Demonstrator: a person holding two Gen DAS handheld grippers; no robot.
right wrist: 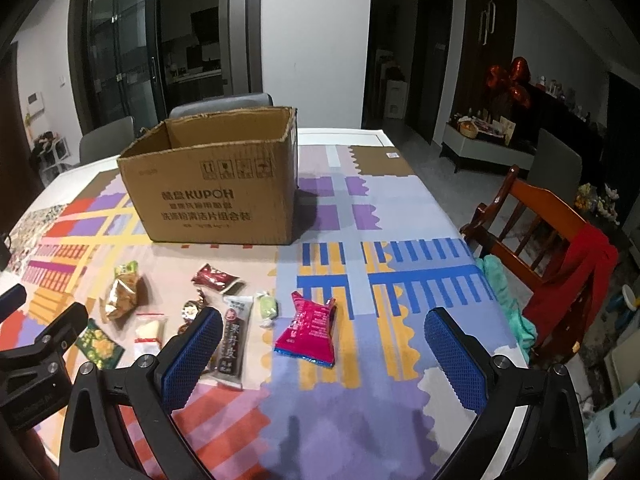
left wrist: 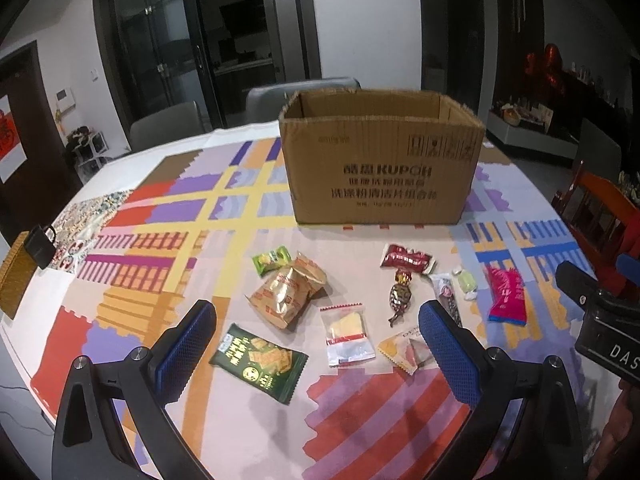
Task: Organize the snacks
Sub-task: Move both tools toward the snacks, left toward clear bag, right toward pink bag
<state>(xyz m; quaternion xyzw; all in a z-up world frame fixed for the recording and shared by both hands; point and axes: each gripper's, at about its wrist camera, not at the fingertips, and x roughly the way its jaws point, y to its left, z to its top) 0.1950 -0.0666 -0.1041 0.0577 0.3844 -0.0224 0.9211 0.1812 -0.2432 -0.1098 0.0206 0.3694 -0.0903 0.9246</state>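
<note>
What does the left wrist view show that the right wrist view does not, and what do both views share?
Only the left wrist view shows the black padlock on a woven mat at the table's left edge, and the orange-and-white wrapper.

Only the right wrist view shows the wooden chair draped with a red cloth.

Both show the open cardboard box, the pink snack packet, the green cracker packet and the patterned tablecloth.

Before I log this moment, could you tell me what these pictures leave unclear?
- Cardboard box floor: both views, hidden by its front wall.
- Long dark snack bar: left view, partly behind the left gripper finger.
- Pink packet print: blurred, both views.
</note>
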